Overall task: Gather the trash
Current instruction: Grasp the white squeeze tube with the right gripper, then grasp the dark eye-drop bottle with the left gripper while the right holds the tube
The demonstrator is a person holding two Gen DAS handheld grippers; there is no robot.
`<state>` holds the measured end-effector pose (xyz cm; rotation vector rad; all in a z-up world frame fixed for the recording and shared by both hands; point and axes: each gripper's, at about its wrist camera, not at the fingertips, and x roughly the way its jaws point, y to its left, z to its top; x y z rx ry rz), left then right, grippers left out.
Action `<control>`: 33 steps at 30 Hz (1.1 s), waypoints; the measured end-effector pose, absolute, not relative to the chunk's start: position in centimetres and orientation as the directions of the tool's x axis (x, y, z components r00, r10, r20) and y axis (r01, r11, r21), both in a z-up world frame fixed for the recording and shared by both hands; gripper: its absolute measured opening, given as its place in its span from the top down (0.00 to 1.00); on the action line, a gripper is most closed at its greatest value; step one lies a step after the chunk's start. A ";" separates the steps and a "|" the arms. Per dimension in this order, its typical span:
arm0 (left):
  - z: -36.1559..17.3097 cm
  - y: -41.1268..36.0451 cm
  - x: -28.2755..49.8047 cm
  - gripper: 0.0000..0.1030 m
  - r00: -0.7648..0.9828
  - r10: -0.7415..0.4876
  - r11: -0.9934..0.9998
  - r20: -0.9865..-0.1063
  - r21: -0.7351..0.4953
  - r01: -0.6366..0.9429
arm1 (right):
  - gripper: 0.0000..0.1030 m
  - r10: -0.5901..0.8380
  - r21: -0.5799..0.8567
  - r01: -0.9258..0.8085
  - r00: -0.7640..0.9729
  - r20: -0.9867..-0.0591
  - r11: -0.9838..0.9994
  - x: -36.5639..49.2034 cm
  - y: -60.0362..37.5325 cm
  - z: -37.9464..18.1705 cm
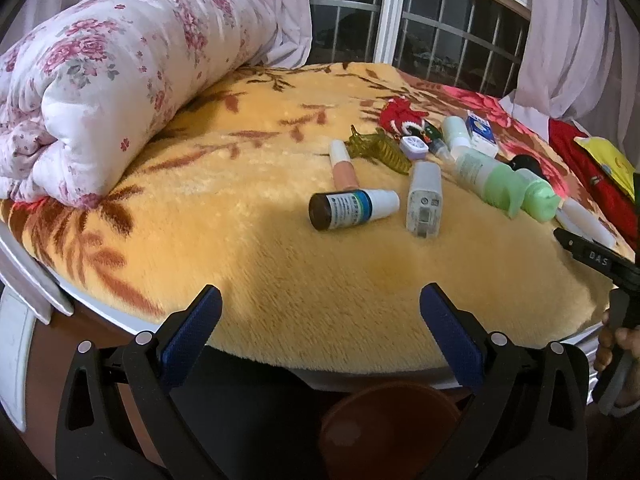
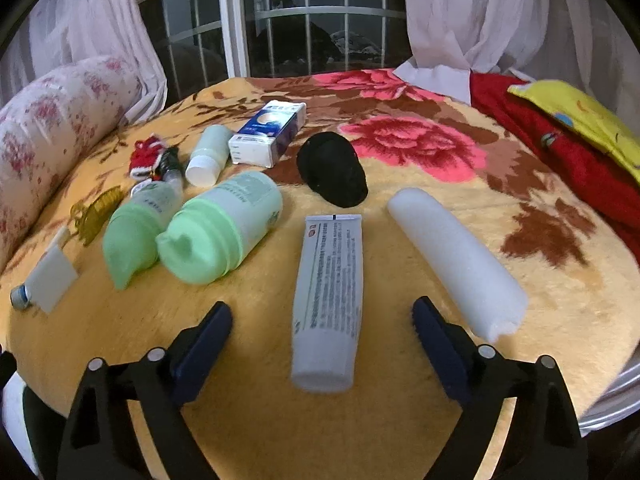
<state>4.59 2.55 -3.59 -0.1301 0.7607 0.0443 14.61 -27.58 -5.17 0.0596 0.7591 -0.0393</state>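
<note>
Nothing looks collected yet: the white tube (image 2: 326,300) lies near the bed's (image 2: 400,420) front edge between the spread right tongs (image 2: 322,332) (left tongs (image 1: 320,312) spread, empty too).

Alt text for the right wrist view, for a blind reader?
The open right hand-held gripper hovers over a white tube lying on a yellow floral blanket. A white foam roll lies right of it, two green bottles left, a black cap behind.
</note>
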 end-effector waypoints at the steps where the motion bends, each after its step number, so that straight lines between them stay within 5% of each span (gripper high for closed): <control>1: -3.5 2.6 4.5 0.06 0.727 -0.007 0.991 -0.687 -0.104 -0.089 | 0.31 -0.030 0.032 0.072 0.732 -0.681 0.997 14.6 -27.6 -5.3; 5: -3.4 2.8 4.2 0.06 0.738 -0.001 0.990 -0.675 -0.103 -0.093 | 0.44 -0.066 -0.011 0.078 0.746 -0.663 0.997 14.5 -27.4 -5.7; 8: -3.4 2.9 4.2 0.06 0.744 0.000 0.991 -0.669 -0.098 -0.088 | 0.71 -0.083 -0.042 0.073 0.762 -0.642 0.996 14.1 -27.0 -5.6; 18: -2.7 3.8 6.0 0.06 0.788 -0.017 0.998 -0.616 -0.058 -0.024 | 0.71 0.009 0.082 0.051 0.796 -0.605 0.995 12.3 -28.1 -4.5; 30: -4.5 0.8 11.5 0.08 0.773 -0.035 0.964 -0.633 0.184 0.194 | 0.71 0.013 0.088 0.051 0.795 -0.607 0.995 11.6 -27.7 -4.6; 31: -4.6 0.9 11.9 0.12 0.773 -0.054 0.965 -0.632 0.165 0.202 | 0.71 0.010 0.086 0.053 0.794 -0.608 0.995 11.6 -27.6 -4.7; 33: -4.9 1.1 12.4 0.40 0.749 -0.111 0.967 -0.653 0.102 0.233 | 0.71 0.003 0.078 0.057 0.794 -0.608 0.995 11.7 -27.5 -4.7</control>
